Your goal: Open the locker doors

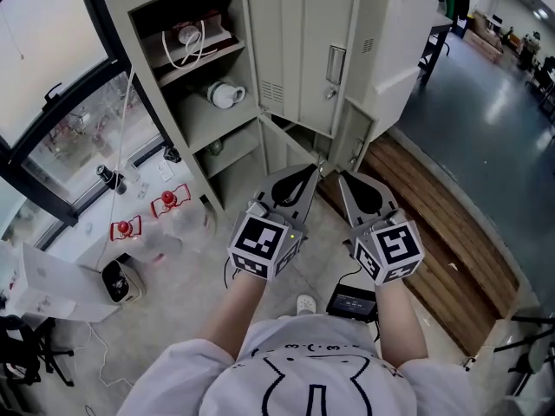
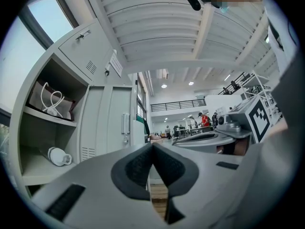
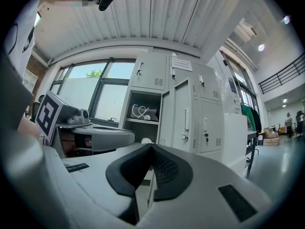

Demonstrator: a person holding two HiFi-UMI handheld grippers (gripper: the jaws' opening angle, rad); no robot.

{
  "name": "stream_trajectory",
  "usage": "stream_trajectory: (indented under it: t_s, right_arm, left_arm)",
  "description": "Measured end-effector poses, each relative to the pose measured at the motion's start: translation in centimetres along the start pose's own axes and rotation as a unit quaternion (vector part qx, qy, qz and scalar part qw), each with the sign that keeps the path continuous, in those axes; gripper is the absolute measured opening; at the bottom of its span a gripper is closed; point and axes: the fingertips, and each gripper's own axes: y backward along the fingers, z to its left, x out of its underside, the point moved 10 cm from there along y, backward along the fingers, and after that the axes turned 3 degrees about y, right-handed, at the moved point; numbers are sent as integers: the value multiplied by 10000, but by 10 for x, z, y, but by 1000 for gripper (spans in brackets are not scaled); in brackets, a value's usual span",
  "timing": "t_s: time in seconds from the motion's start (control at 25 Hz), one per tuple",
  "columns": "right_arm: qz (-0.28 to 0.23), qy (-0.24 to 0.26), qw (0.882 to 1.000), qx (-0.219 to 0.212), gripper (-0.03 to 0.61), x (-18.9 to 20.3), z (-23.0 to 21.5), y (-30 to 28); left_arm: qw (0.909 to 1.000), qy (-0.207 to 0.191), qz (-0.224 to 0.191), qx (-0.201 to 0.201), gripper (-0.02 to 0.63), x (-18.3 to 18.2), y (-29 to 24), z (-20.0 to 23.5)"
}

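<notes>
A beige locker bank stands ahead. Its upper door (image 1: 299, 50) with a metal handle (image 1: 336, 63) is swung wide open, and the door below it (image 1: 282, 146) stands ajar. The open compartments hold a bag with white handles (image 1: 186, 42) and a white jug (image 1: 227, 94). My left gripper (image 1: 312, 170) and right gripper (image 1: 342, 175) hover side by side just before the lower door, both shut with nothing between the pads. In the left gripper view the open door (image 2: 107, 123) is ahead-left. In the right gripper view the same door (image 3: 183, 120) is ahead.
A window and a sill with red-topped items (image 1: 171, 200) lie to the left. A white cabinet (image 1: 408, 33) flanks the lockers on the right. A wooden platform (image 1: 434, 224) runs beneath them. A small black device (image 1: 351, 302) lies on the floor by my feet.
</notes>
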Motion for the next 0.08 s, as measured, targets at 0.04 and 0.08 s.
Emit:
stream_trajectory:
  t_s: [0.04,0.08]
  right_arm:
    - [4,1,10000,2,-9,0,1,0]
    - [8,1,10000,3,-9,0,1,0]
  left_arm:
    - [10000,6,-2,-1,17,0,0,0]
    - [10000,12,-3,-1,17,0,1,0]
